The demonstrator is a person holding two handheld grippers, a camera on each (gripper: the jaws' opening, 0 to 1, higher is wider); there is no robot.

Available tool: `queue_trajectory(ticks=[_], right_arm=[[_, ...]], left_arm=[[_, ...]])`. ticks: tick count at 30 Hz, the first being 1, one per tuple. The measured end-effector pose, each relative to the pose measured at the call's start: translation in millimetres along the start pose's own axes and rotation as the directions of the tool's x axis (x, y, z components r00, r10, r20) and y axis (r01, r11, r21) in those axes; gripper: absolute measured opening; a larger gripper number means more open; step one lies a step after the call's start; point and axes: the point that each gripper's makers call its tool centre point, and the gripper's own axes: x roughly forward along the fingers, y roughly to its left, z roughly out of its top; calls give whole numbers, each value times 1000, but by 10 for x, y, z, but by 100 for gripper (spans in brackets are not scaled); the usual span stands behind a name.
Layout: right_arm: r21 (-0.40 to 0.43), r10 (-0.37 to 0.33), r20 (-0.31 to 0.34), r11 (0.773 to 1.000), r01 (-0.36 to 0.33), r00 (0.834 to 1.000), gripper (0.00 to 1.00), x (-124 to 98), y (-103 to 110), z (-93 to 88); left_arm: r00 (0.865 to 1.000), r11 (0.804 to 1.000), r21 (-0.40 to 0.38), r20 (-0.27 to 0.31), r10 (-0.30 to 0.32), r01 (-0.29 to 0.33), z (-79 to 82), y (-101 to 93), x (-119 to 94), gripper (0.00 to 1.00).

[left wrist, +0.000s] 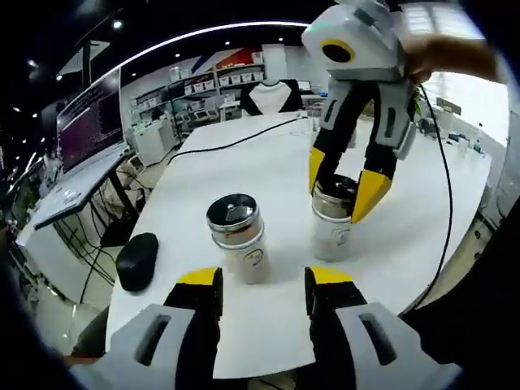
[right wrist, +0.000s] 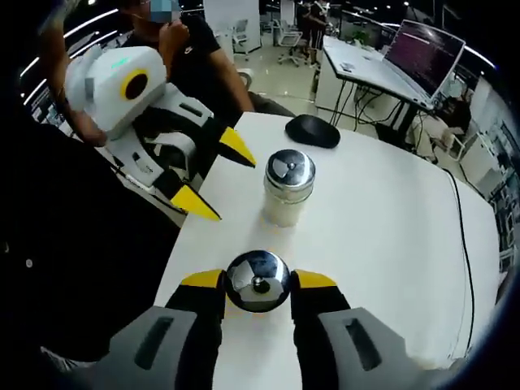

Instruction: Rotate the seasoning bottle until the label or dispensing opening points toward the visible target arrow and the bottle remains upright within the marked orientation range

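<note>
Two glass seasoning bottles with shiny metal caps stand upright on the white table (left wrist: 268, 154). My right gripper (left wrist: 343, 185) comes down from above, its yellow fingertips pressed against both sides of the right bottle (left wrist: 333, 219) at the cap. In the right gripper view that cap (right wrist: 257, 280) sits tight between my right gripper's (right wrist: 257, 284) tips. The other bottle (left wrist: 236, 231) (right wrist: 288, 188) stands free, just ahead of my open left gripper (left wrist: 264, 280). In the right gripper view, the left gripper (right wrist: 215, 175) hovers open beside this bottle, not touching it.
A black mouse (left wrist: 136, 260) (right wrist: 313, 130) lies near the table's edge beyond the free bottle. A black cable (left wrist: 443, 203) (right wrist: 463, 244) runs across the table. A desk with a monitor (left wrist: 89, 122) (right wrist: 426, 49) stands nearby. A person (right wrist: 187, 49) stands at the table.
</note>
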Motion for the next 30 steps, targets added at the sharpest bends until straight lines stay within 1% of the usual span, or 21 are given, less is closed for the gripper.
queue_trajectory(ticks=[4,7,9,13,20,22,24,26,30], right_arm=[[-2,1,-10,1000,-1,1000,29,17,-4,-8],[-7,0,-17,1000,0,1000,30,23,-4,-12],[-5,-1,-17,1000,1,1000,30,27,-5,-15],[2,4,-10,1000,-4,1000,30,25,-4,-16],[-13,14,-5,1000,-14,1000,30,26,-1,-17],[-47,31,-5,998,-31,1000,30,24,3,-17],[-63,48,-13,997,-48,999,30,22,2,-26],[-75,52,-18,996,-53,998,30,24,-12,-20],[-65,41,-28,997,-42,999,30,23,-87,-8]], left_arm=[[1000,1000,-2,1,12,-12,29,35,142,43],[1000,1000,-3,-7,1,-1,49,25,222,42],[1000,1000,7,4,-9,9,102,1,243,41],[1000,1000,22,0,-19,19,111,11,285,41],[1000,1000,14,-10,-15,15,106,-34,299,42],[1000,1000,10,-19,-18,18,86,-46,302,44],[998,999,0,-28,-47,47,69,-102,303,49],[997,998,3,-36,-61,61,51,-131,302,51],[997,998,20,-45,-61,62,24,-139,268,51]])
